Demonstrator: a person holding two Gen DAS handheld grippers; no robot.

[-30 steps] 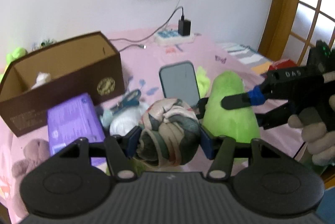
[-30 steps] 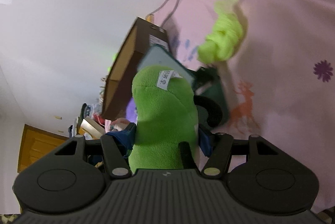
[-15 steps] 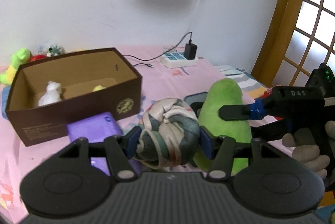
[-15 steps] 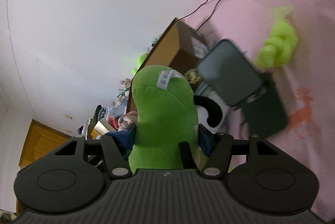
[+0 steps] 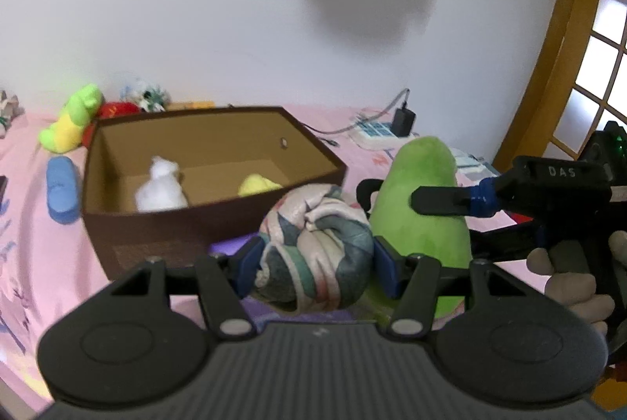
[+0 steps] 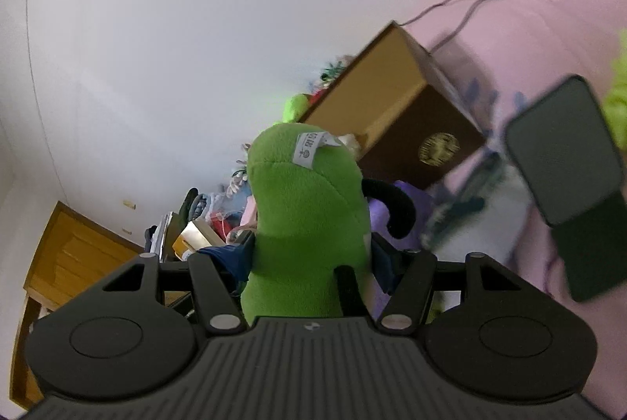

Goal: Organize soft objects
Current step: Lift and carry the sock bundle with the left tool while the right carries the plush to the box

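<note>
My left gripper (image 5: 315, 265) is shut on a rolled ball of patterned cloth (image 5: 317, 247), held in the air in front of a brown cardboard box (image 5: 219, 220). The box is open at the top and holds a white plush (image 5: 160, 186) and a yellow soft item (image 5: 256, 184). To the right, my right gripper (image 5: 443, 220) is shut on a green plush (image 5: 421, 200), also lifted. In the right wrist view the green plush (image 6: 305, 220) with its white label fills the space between the pads of my right gripper (image 6: 309, 259), and the box (image 6: 395, 114) lies beyond.
A pink bedsheet (image 5: 35, 243) covers the surface. A green-yellow plush (image 5: 72, 120), a blue soft item (image 5: 60, 190) and a red item lie left of the box. A power strip with charger (image 5: 382, 133) sits by the wall. A dark phone (image 6: 564, 149) and purple pack (image 6: 384, 220) lie below.
Both grippers have risen with their loads and swung toward the box. The box's inside now faces the left camera, and the phone and the purple pack have dropped out of the left view.
</note>
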